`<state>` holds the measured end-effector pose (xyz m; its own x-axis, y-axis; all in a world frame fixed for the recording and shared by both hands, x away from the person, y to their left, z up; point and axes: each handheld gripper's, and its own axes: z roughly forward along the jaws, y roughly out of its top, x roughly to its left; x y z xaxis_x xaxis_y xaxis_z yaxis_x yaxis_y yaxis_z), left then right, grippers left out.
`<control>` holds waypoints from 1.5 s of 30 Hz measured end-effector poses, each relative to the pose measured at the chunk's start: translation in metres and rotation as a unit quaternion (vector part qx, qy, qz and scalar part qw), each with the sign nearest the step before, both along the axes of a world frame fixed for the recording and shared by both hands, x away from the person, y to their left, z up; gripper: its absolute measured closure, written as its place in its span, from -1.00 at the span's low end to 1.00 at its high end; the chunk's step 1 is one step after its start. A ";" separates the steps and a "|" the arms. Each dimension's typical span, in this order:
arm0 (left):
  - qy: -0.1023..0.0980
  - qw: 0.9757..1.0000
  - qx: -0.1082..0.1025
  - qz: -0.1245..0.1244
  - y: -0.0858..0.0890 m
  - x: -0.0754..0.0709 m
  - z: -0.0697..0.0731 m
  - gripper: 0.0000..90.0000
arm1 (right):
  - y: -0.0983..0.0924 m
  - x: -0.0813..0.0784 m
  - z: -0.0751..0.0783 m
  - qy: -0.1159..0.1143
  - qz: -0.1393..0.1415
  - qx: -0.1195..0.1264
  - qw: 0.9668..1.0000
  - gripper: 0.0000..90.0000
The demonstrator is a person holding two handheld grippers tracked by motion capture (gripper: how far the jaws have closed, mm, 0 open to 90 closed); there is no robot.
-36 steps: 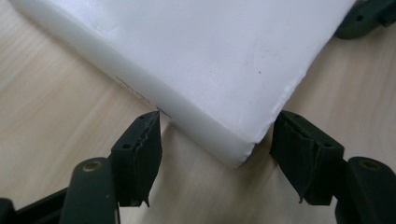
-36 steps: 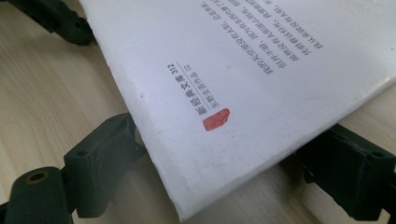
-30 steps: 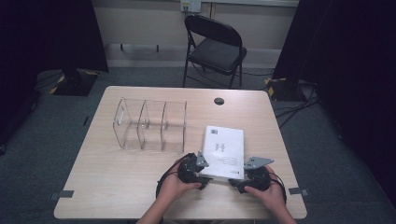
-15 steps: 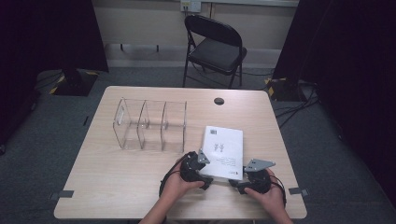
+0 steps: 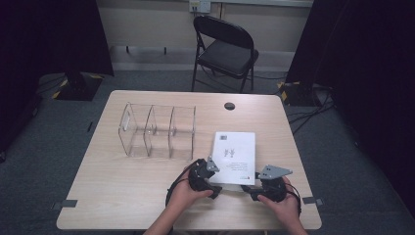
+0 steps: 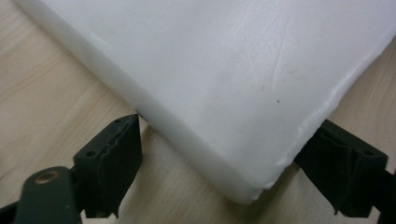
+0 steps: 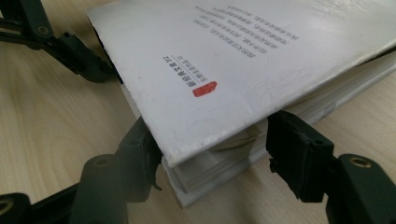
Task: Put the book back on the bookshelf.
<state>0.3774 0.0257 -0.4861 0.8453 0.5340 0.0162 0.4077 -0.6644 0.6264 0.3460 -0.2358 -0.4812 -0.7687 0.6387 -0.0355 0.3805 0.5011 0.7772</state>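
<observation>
A white book [image 5: 235,152] lies flat on the wooden table [image 5: 122,196], right of centre. My left gripper [image 5: 215,180] is at its near left corner and my right gripper [image 5: 250,188] at its near right corner. In the left gripper view the closed spine corner [image 6: 224,60] sits between the jaws of the left gripper [image 6: 229,123], which have just been closing; bare wood shows beside one finger [image 6: 112,158]. In the right gripper view the book [image 7: 233,60] has its cover slightly lifted. The right gripper [image 7: 212,140] has just been closing around that corner, one finger [image 7: 140,158] tucked under the cover.
A clear acrylic organiser [image 5: 156,129] with three compartments stands left of the book. A round cable hole [image 5: 229,105] sits near the table's far edge. A black folding chair [image 5: 225,49] stands beyond the table. Bare wood lies left of my left hand.
Both hands have stayed at the book's near corners and the book lies where it was. No clear shift shows in the high view.
</observation>
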 end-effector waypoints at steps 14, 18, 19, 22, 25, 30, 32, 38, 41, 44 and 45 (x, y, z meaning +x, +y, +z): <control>-0.062 0.996 -0.013 -0.068 -0.014 -0.003 0.032 -0.65 | -0.002 0.002 0.006 -0.002 -0.004 0.007 1.000 -0.08; -0.077 0.994 0.002 -0.082 -0.033 -0.004 0.030 -0.69 | -0.001 0.002 0.008 -0.003 -0.003 0.006 1.000 -0.07; -0.093 0.992 0.003 -0.083 -0.039 -0.004 0.029 -0.71 | -0.001 0.002 0.008 -0.004 -0.003 0.009 1.000 -0.07; -0.102 0.991 0.024 -0.088 -0.044 -0.004 0.030 -0.79 | -0.001 0.002 0.009 -0.004 -0.004 0.007 1.000 -0.07; -0.117 0.989 0.023 -0.084 -0.051 -0.002 0.025 -0.89 | 0.000 0.002 0.011 -0.006 -0.004 0.007 1.000 -0.07; -0.151 0.984 0.051 -0.086 -0.057 -0.002 0.021 -0.88 | 0.000 0.003 0.011 -0.002 -0.002 0.009 1.000 -0.06; -0.152 0.984 0.047 -0.078 -0.061 -0.001 0.018 -0.96 | 0.000 0.003 0.012 -0.002 -0.003 0.007 1.000 -0.06; -0.175 0.981 0.059 -0.067 -0.062 -0.001 0.017 -0.86 | 0.000 0.005 0.012 -0.001 -0.001 0.007 1.000 -0.06; -0.176 0.981 0.049 -0.066 -0.061 -0.002 0.017 -0.77 | 0.000 0.006 0.012 0.004 -0.002 0.010 1.000 -0.06; -0.188 0.977 0.068 -0.075 -0.060 -0.005 0.020 -0.63 | 0.000 0.007 0.012 0.005 -0.004 0.012 1.000 -0.06; -0.186 0.977 0.067 -0.075 -0.060 -0.006 0.021 -0.59 | -0.001 0.008 0.011 0.008 -0.001 0.018 1.000 -0.06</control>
